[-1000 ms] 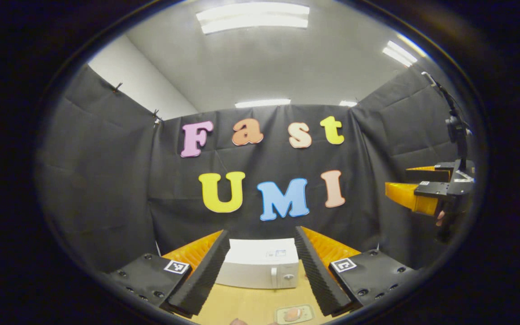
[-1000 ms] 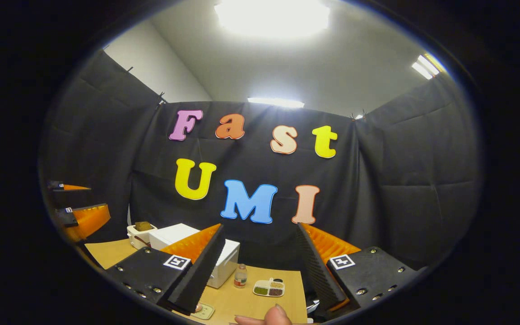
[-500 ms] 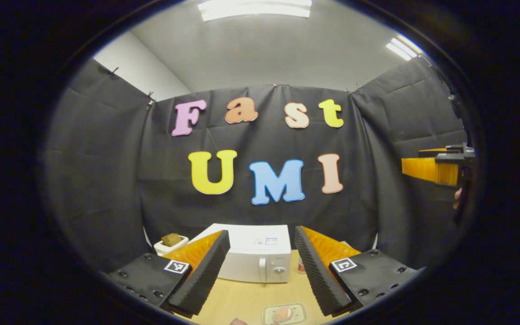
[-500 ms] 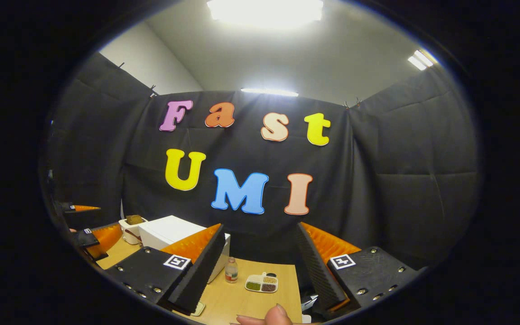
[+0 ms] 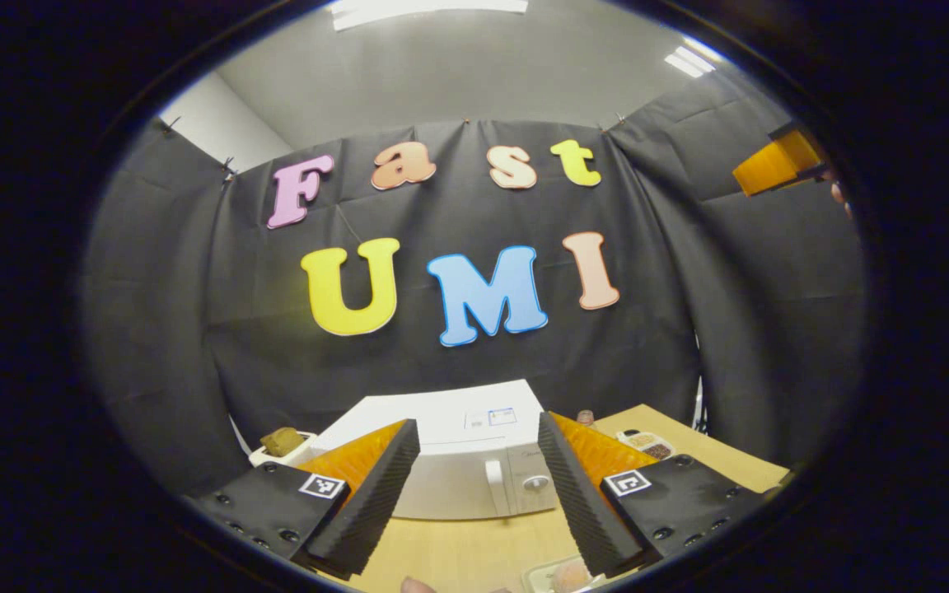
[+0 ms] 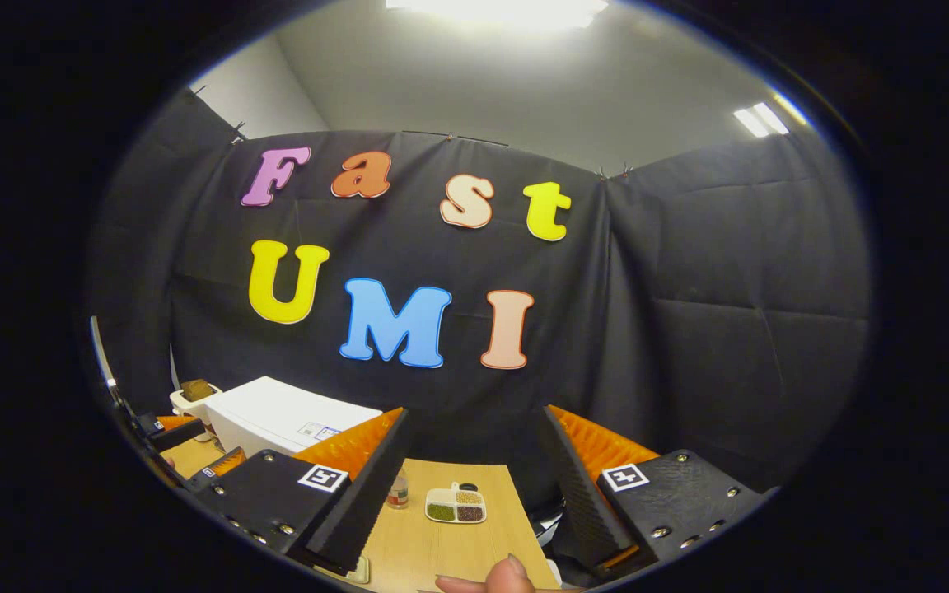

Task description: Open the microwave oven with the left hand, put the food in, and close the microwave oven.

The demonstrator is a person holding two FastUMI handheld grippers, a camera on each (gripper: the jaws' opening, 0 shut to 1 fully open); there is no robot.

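My left gripper [image 5: 474, 486] spread wide and empty, white microwave [image 5: 474, 469] shut on the table [image 5: 466, 552] just ahead, my right gripper [image 6: 474, 494] also spread, food tray [image 5: 561, 575] near the table's front edge

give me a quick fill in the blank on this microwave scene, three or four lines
1. The microwave door is ____.
2. The left hand-held gripper has its jaws ____, holding nothing.
3. The divided tray of grains rests on the ____.
4. The small bottle stands between the microwave and the ____.

Missing words: closed; open; table; divided tray
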